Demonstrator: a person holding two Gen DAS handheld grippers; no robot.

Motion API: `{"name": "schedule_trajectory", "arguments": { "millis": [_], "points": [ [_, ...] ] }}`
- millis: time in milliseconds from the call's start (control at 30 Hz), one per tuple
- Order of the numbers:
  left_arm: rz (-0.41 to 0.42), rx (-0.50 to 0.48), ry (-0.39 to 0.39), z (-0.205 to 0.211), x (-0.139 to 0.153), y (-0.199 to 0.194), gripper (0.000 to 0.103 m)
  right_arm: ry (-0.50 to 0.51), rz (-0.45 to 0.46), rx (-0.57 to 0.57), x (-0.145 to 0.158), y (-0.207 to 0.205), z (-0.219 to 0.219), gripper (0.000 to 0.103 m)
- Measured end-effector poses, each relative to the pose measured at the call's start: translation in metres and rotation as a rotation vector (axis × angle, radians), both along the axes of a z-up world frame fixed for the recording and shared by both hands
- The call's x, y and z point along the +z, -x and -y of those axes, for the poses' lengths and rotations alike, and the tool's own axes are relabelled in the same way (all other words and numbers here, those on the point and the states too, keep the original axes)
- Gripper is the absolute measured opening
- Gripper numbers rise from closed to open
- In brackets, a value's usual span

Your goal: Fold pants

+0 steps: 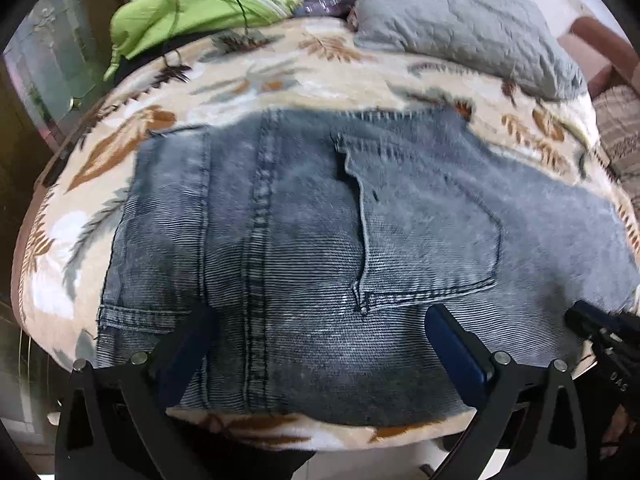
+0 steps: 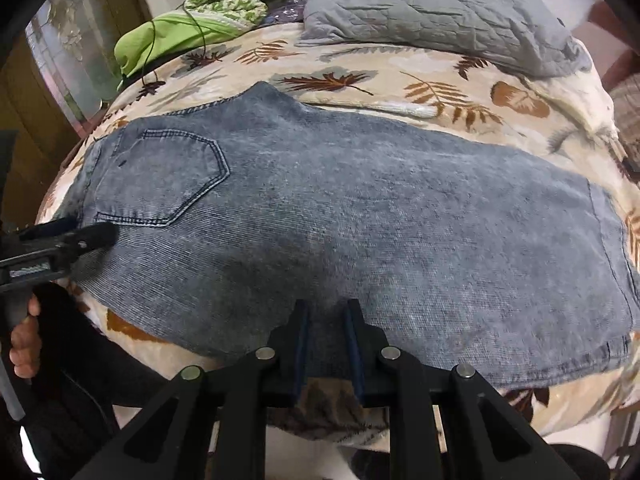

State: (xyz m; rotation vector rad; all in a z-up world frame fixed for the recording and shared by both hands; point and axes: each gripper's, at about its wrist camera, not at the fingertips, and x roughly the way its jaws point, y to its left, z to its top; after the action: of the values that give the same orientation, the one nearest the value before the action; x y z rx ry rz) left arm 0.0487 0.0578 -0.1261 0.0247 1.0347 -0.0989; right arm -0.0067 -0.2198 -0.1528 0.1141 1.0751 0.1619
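Note:
Grey-blue denim pants (image 1: 304,216) lie flat on a leaf-print blanket (image 1: 304,68), folded lengthwise with a back pocket (image 1: 432,236) facing up. My left gripper (image 1: 320,336) stands wide open just above the waist end, its dark fingers (image 1: 192,340) apart on either side of the seam and gripping nothing. In the right wrist view the pants (image 2: 360,220) stretch to the right, ending at the leg hem (image 2: 608,264). My right gripper (image 2: 327,320) is shut on the near edge of the leg, with denim between its narrow jaws. The left gripper (image 2: 92,238) shows at the left, held by a hand (image 2: 24,340).
A grey quilted pillow (image 2: 432,4) lies at the back of the bed, with green cloth (image 2: 176,32) and a thin dark cable (image 2: 200,28) at the back left. Wooden furniture (image 2: 36,120) stands to the left. The bed's near edge (image 2: 332,424) runs just below the grippers.

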Motion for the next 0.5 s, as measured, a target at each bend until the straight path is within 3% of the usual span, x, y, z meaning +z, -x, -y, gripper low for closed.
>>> {"name": "schedule_trajectory", "arguments": {
  "millis": [133,267,400,500],
  "points": [
    [0.093,0.07,-0.083,-0.006,0.025,0.017,0.103,-0.038,0.03,-0.041,0.016,0.005,0.011,0.021],
    [0.157,0.089,-0.104,-0.01,0.045,0.032,0.103,-0.082,0.095,-0.055,0.039,0.003,0.013,0.021],
    [0.136,0.09,-0.164,-0.011,0.039,0.032,0.103,-0.106,0.104,-0.019,0.044,-0.004,-0.005,0.021],
    [0.092,0.119,-0.177,-0.019,0.027,0.026,0.103,-0.111,0.06,0.027,0.033,-0.009,-0.023,0.021]
  ]
}}
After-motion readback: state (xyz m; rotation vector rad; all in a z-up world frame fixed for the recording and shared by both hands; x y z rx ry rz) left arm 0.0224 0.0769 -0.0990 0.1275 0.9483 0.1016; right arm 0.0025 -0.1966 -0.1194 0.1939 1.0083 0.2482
